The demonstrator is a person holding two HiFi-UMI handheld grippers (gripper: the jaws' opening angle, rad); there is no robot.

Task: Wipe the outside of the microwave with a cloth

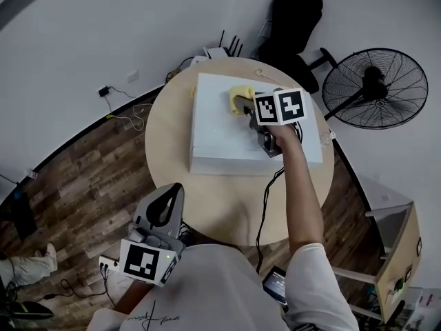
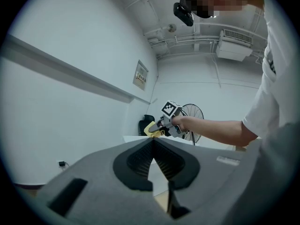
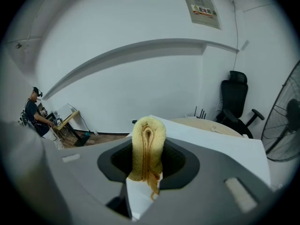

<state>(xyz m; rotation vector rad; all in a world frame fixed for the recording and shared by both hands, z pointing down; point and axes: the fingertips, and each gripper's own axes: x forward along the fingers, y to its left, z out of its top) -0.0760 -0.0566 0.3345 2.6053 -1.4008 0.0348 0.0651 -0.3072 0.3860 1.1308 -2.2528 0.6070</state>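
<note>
Overhead, right gripper (image 1: pixel 241 106) clamps the yellow cloth (image 3: pixel 148 142) onto the microwave (image 1: pixel 220 143) top to wipe — left gripper (image 1: pixel 173 195) idles, its 2 jaws together, empty.

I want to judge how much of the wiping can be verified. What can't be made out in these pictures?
Front and sides of the microwave: the head view looks down and shows mostly its top.
Whether the cloth touches that top: in the right gripper view the cloth itself covers the contact.
Print on the wall sign: too small in the right gripper view.
Dirt or streaks on the microwave: too fine for any view.
</note>
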